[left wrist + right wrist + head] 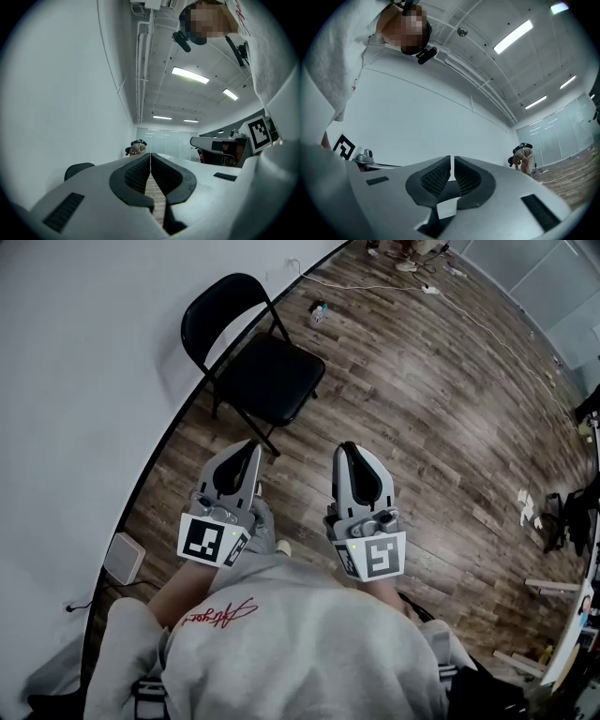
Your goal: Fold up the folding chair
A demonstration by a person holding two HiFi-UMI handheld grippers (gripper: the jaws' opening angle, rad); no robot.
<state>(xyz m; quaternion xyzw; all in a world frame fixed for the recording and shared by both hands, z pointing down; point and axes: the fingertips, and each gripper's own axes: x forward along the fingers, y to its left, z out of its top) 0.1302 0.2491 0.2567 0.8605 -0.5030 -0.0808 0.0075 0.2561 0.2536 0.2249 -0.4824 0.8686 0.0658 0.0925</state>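
Against the wall, folding chair (255,362) stands fully open, untouched. Left gripper (232,486) and right gripper (361,482): jaws closed, empty, well short. Folding not started.

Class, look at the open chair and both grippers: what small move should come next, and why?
Probably carry the left gripper forward toward the folding chair while opening its jaws. The chair stands unfolded by the wall, both grippers are shut on nothing, and the right gripper is also short of it.
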